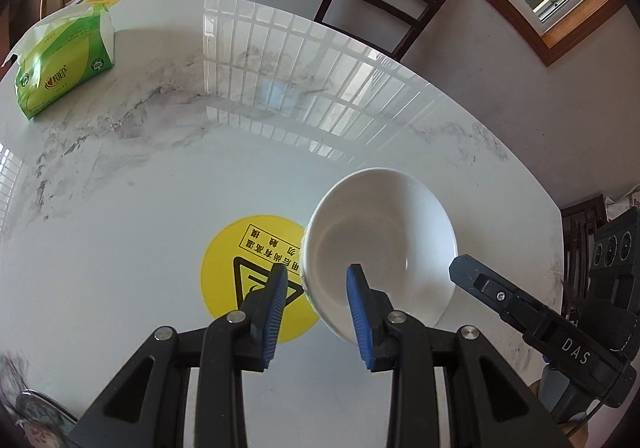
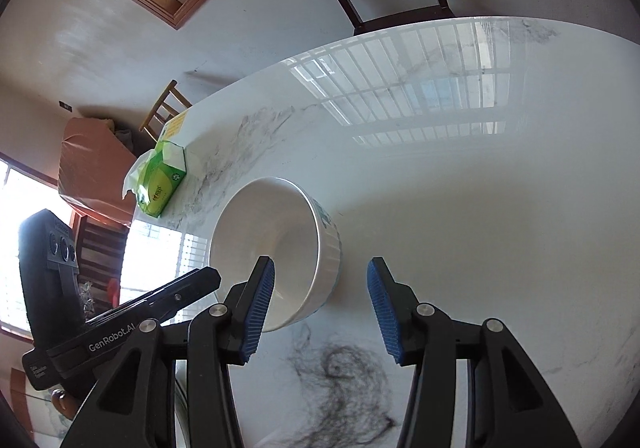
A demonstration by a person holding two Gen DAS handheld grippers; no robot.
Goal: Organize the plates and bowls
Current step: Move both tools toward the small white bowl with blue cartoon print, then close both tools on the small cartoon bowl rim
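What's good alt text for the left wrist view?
A white bowl sits on a glossy marble table, its near rim between the open blue pads of the left hand-held gripper. A yellow warning sticker lies left of the bowl, a green tissue pack at the far left, and the right hand-held gripper reaches in from the right.

You see one white bowl (image 1: 380, 248) (image 2: 276, 248), empty, ribbed outside with a green print, tilted above the marble table (image 1: 160, 176).
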